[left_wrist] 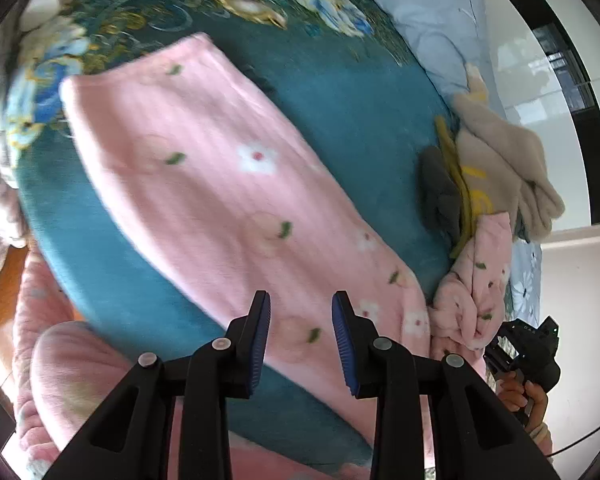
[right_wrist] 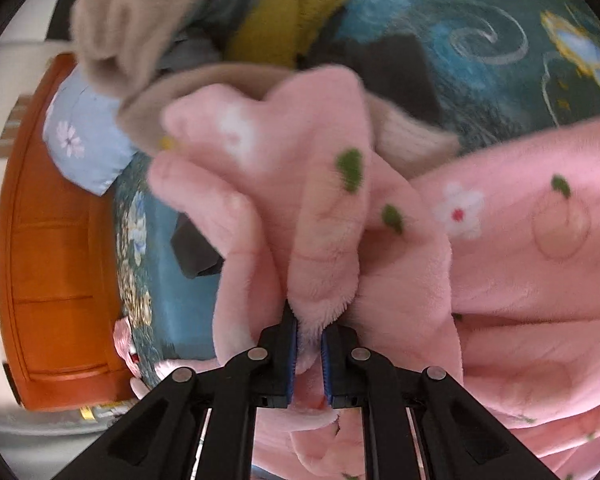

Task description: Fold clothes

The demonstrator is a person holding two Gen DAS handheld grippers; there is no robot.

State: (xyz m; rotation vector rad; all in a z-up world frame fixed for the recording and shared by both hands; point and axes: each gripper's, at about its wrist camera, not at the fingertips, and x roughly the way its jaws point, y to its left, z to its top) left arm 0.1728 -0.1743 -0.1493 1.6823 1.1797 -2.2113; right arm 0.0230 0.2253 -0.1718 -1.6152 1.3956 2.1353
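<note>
A pink fleece garment (left_wrist: 228,184) with white flowers and green leaves lies spread on the teal bed cover (left_wrist: 360,112). My left gripper (left_wrist: 300,312) is open and empty, hovering just above the garment's near edge. My right gripper (right_wrist: 310,332) is shut on a bunched fold of the same pink garment (right_wrist: 328,240) and lifts it. That lifted fold (left_wrist: 476,280) and the right gripper (left_wrist: 528,356), held by a hand, show at the right of the left wrist view.
A pile of beige, grey and yellow clothes (left_wrist: 500,160) lies at the bed's right side, close behind the lifted fold (right_wrist: 148,40). A light blue floral pillow (left_wrist: 428,12) lies beyond. An orange wooden bed frame (right_wrist: 56,240) borders the bed. More pink bedding (left_wrist: 60,368) lies below left.
</note>
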